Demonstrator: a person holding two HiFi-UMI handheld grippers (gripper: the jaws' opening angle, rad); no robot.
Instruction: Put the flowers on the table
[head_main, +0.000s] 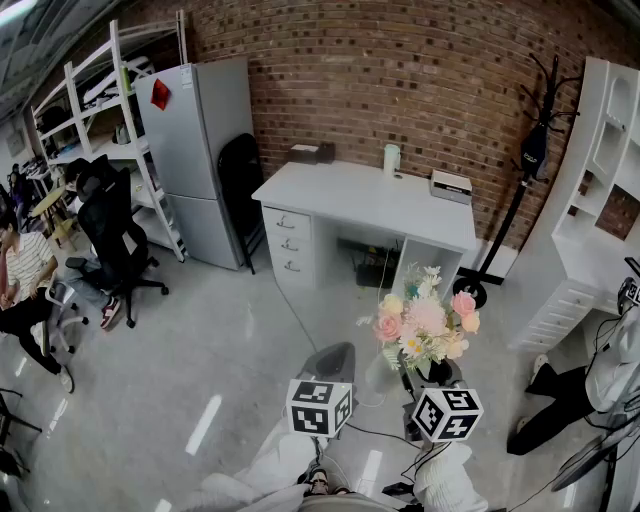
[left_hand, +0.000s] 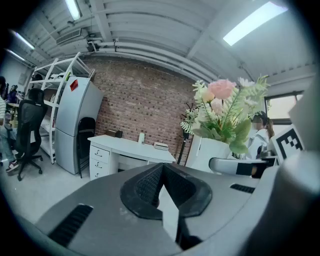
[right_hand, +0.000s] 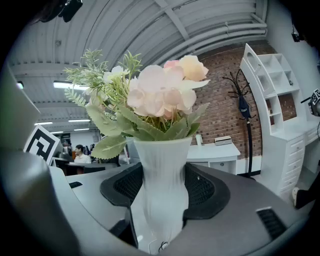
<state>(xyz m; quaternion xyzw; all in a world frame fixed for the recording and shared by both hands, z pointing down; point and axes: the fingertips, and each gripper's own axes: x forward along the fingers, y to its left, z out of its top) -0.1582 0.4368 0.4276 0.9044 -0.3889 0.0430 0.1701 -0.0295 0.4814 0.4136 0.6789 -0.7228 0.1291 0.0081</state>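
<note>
Right tool (right_hand: 161, 196) grips the white ribbed vase (right_hand: 163, 160) low on its body, one jaw pressed to each side; pink and cream flowers (right_hand: 162, 92) stand upright in it. Left tool (left_hand: 162, 169) is closed and empty, just beside. White desk (head_main: 350, 195) by the brick wall (head_main: 400, 70) stands well apart, across the floor (head_main: 200, 360)

Red brick wall (head_main: 400, 70) at back, white surface (head_main: 360, 195) w/ drawers against it; grey fridge (head_main: 195, 150), white shelving (head_main: 75, 110), black office chair (head_main: 110, 235) L; coat stand (head_main: 546, 95) R. Grey floor (head_main: 200, 340), strip lights (left_hand: 255, 22).
</note>
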